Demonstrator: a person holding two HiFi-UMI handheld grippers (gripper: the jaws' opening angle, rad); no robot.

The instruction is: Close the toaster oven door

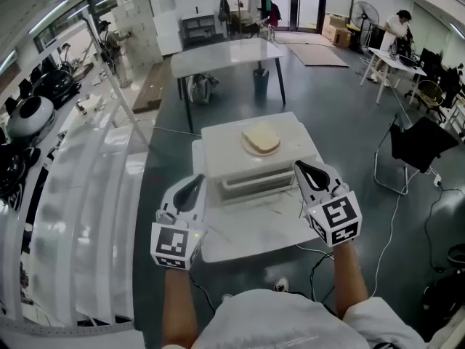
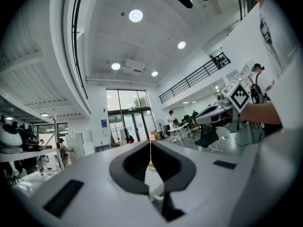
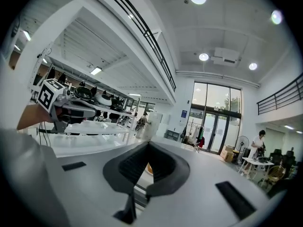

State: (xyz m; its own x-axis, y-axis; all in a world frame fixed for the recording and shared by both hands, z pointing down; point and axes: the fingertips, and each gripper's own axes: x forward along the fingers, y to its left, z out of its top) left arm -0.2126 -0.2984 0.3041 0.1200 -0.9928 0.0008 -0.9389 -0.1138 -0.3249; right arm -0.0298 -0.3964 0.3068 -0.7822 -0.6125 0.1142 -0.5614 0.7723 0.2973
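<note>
Toaster oven (image 1: 251,183), bread (image 1: 260,138) on top

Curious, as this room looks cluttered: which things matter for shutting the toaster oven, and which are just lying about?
Job: toaster oven, left gripper, right gripper.
Lying about: bread on the oven, long table, fan, black chair.
</note>
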